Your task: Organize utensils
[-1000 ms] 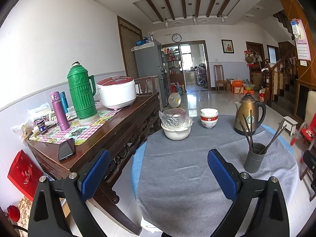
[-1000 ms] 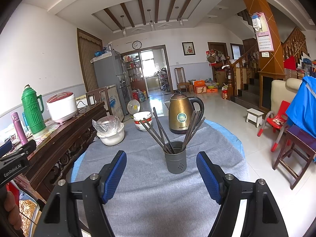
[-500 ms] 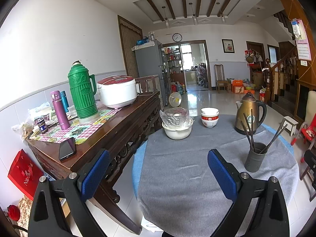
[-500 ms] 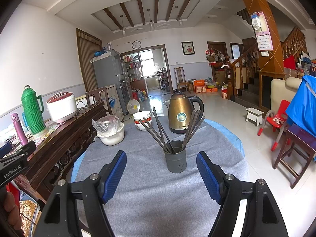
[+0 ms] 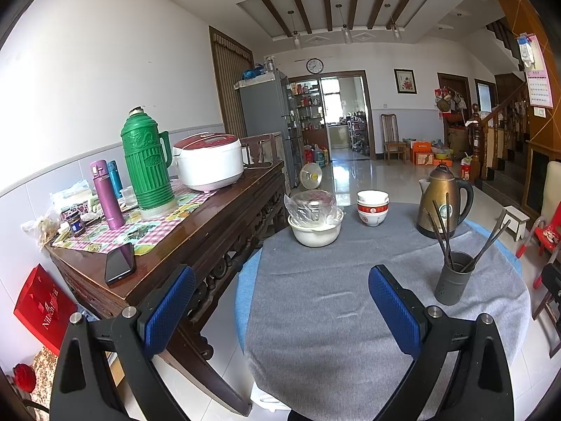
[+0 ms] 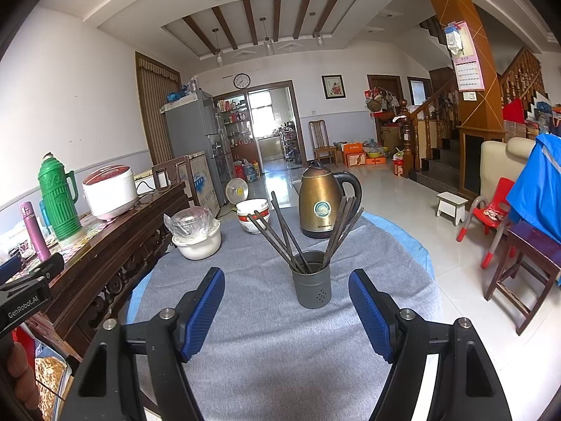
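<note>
On the round table (image 6: pixel 280 351), under a gray cloth, a dark gray holder cup (image 6: pixel 312 279) stands upright just this side of the brass kettle (image 6: pixel 322 203). All the chopsticks (image 6: pixel 280 231) in view stand in that cup, tips down, fanned out left and right. None lie loose on the cloth that I can see. Left of the cup and further back: a white pot with a plastic-wrapped lid (image 6: pixel 196 236) and stacked bowls (image 6: pixel 252 214).

Step in hand, judged: unclear. Sticks already in the cup fits a finished sort, hands drawing off. It equally fits a start where the sticks are to be pulled out and laid or regrouped. The pictures don't settle it, so no move called. Any pick from the cup would need a narrow pinch on thin, leaning sticks that cross each other, with a risk of tipping the light cup.

Right gripper (image 6: pixel 285 310): jaws spread wide, blue pads either side of the cup in view but short of it, touching nothing, holding nothing. Left gripper (image 5: pixel 280 310): jaws spread wide too, empty, over bare cloth well left of the cup (image 5: pixel 452 277), near the wooden sideboard (image 5: pixel 210 224). Both are held low over the near edge of the table.
</note>
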`<state>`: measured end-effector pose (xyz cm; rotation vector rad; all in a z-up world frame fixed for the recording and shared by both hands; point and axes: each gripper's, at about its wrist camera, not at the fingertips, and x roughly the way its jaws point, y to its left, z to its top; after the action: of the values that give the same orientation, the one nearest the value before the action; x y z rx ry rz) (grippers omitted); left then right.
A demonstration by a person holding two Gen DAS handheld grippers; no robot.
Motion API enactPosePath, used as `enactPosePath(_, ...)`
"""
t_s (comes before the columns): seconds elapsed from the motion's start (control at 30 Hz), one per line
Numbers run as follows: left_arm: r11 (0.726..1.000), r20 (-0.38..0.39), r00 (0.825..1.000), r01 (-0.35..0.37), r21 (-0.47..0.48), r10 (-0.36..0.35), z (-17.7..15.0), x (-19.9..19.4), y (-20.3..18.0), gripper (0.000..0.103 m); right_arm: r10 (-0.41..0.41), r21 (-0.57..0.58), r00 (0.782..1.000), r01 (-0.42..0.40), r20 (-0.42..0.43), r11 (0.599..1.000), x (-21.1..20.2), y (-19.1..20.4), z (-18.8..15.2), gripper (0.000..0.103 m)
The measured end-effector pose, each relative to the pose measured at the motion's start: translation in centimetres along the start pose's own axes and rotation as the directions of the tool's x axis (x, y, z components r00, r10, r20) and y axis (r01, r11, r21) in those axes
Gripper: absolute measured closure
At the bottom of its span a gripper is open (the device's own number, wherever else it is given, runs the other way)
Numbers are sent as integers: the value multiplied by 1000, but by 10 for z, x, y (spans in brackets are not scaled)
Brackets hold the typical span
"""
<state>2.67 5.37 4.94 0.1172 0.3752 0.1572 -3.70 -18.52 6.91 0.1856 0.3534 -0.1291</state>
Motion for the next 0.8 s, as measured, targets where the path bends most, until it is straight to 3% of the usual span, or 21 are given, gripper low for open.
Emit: enactPosePath(0.8, 1000, -2, 1000, 2, 1, -2, 1, -1, 1, 4, -7, 4, 1000, 7, 7, 1000, -5, 5, -1, 26)
